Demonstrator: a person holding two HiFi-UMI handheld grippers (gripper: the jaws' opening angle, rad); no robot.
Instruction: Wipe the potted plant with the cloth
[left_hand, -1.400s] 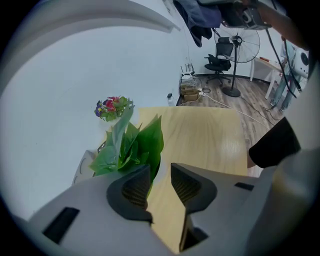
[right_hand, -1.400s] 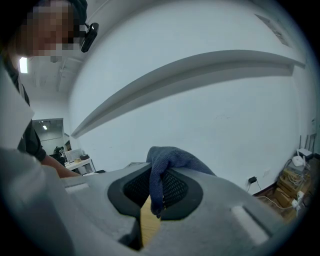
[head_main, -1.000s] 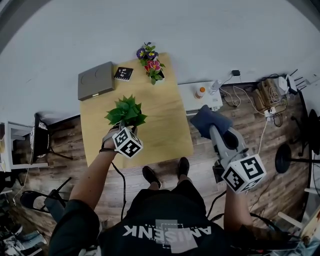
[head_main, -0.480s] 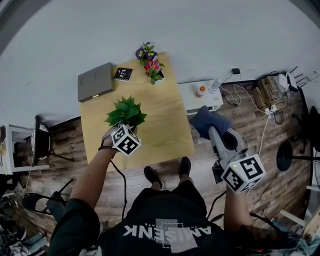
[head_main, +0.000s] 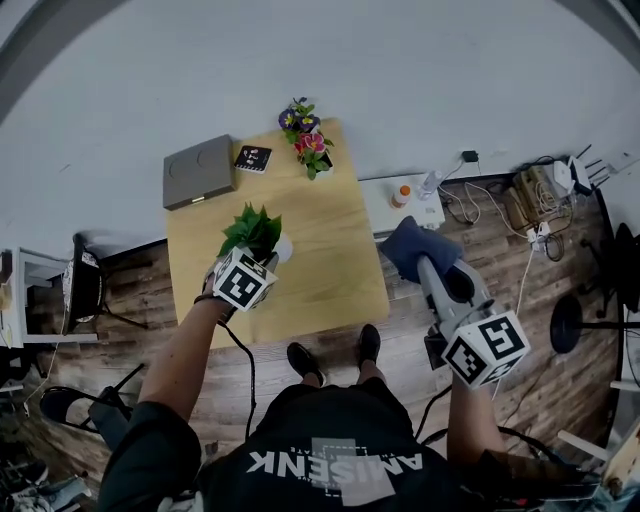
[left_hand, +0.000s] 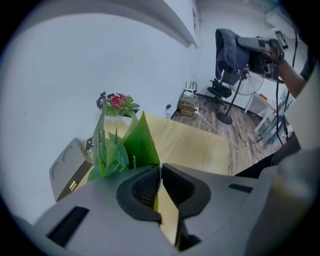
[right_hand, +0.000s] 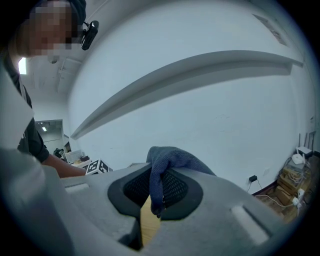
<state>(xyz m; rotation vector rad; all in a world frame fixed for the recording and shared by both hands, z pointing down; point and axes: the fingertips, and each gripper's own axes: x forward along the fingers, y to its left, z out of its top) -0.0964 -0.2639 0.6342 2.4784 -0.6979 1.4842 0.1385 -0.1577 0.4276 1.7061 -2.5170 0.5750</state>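
Left tongs (left_hand: 160, 170) just closed on a leaf of the potted plant (head_main: 252, 230), 9 o'clock on the table (head_main: 335, 250), likely steadying it. Right tongs (right_hand: 160, 180) clench the cloth (right_hand: 172, 155) at 3 o'clock, ready.

Pale wall (head_main: 400, 70), wood-plank floor (head_main: 130, 300), light wooden table (head_main: 330, 240)

The potted plant (head_main: 252, 232) is at the near-left part of the desk (head_main: 330, 270). Flowers (head_main: 305, 135) stand at the far edge, a small card (head_main: 252, 157) just left of them, and a flat box (head_main: 198, 170) on the far-left corner. The cloth (head_main: 415, 245) hangs right of the desk, above the floor (head_main: 500, 265), near a low stand (head_main: 425, 212).
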